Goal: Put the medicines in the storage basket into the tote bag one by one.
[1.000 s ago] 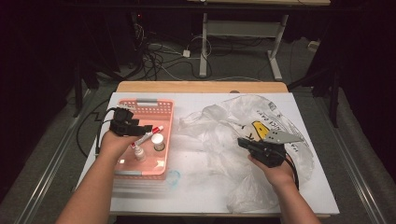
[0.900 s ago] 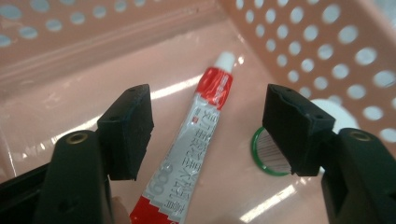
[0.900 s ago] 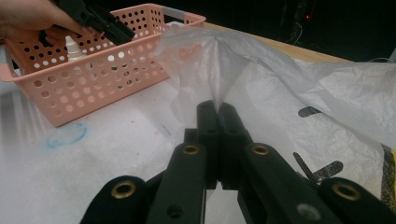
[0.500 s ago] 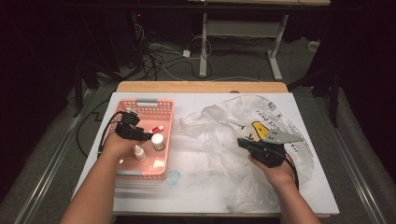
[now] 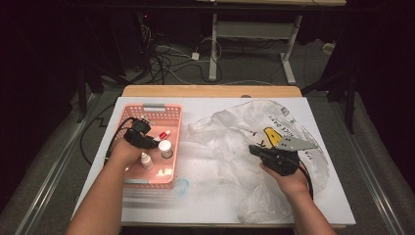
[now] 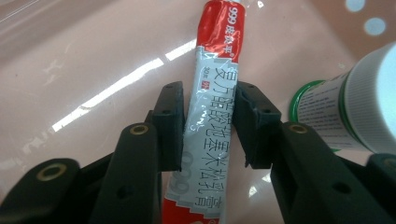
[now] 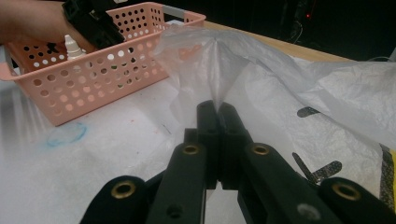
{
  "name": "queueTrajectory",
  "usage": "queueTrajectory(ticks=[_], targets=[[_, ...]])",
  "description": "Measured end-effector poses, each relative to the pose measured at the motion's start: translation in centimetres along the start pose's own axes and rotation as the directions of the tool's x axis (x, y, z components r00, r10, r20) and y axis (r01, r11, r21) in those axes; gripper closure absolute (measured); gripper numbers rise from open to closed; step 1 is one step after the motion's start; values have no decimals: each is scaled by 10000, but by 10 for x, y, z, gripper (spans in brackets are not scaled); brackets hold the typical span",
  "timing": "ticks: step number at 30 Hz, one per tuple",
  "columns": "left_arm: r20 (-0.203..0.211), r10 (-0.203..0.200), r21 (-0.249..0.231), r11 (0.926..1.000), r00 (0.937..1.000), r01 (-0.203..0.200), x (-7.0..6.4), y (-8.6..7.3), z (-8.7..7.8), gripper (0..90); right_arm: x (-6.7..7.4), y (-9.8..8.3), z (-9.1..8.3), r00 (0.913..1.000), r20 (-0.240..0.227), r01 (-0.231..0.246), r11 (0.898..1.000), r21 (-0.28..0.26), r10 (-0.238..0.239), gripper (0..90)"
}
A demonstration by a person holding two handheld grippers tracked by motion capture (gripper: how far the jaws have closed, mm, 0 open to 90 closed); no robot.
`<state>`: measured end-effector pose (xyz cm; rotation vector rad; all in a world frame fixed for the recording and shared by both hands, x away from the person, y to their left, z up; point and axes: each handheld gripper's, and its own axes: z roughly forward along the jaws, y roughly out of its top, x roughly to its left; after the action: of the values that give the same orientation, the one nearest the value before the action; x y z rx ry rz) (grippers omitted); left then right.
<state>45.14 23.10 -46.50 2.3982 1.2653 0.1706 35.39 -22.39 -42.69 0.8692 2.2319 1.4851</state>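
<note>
A red and white ointment tube [image 6: 210, 116] lies on the floor of the pink basket [image 5: 155, 107]. My left gripper [image 6: 208, 93] reaches down into the basket [image 7: 93, 88], and its jaws have just been closing, with the pads now touching both sides of the tube. In the high view the left gripper [image 5: 149, 142] sits over the tube's red end [image 5: 164, 133]. My right gripper [image 7: 218, 107] is shut on a pinched fold of the clear plastic bag [image 7: 224, 60], held up from the table. In the high view the right gripper [image 5: 254, 149] sits on the bag [image 5: 244, 127].
A white-capped jar [image 6: 359, 102] with a green label stands right of the tube, also in the basket [image 5: 166, 148]. A small dropper bottle [image 5: 146, 160] stands near the hand. The bag spreads over the white table cover [image 5: 210, 196]. Cables cross the floor beyond the table.
The left hand has sunk lower into the basket and its jaws have drawn in around the tube. The right hand and the bag have kept still.
</note>
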Motion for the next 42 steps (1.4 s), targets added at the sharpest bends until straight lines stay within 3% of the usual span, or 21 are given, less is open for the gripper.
queueTrajectory(ticks=[11,23,31,36,42], targets=[[110,185,-64,9998,9998,-184,-1,-1,0,674,0,0,1,9999,-113,-17,10000,15,17,900],[103,-96,-151,9998,9999,98,0,-1,-2,677,0,0,1,9997,-251,-53,10000,75,55,900],[16,-358,-630,9974,9994,358,-1,-4,-14,677,0,1,-2,9997,-255,-50,10000,64,51,900],[-65,-490,-1153,9922,9988,479,-3,-4,-26,677,-1,1,-4,9998,-199,-39,10000,8,39,900],[-178,-514,-1442,9884,9985,483,-6,-8,-36,677,-2,1,-3,9999,-167,-27,10000,-12,27,900]])
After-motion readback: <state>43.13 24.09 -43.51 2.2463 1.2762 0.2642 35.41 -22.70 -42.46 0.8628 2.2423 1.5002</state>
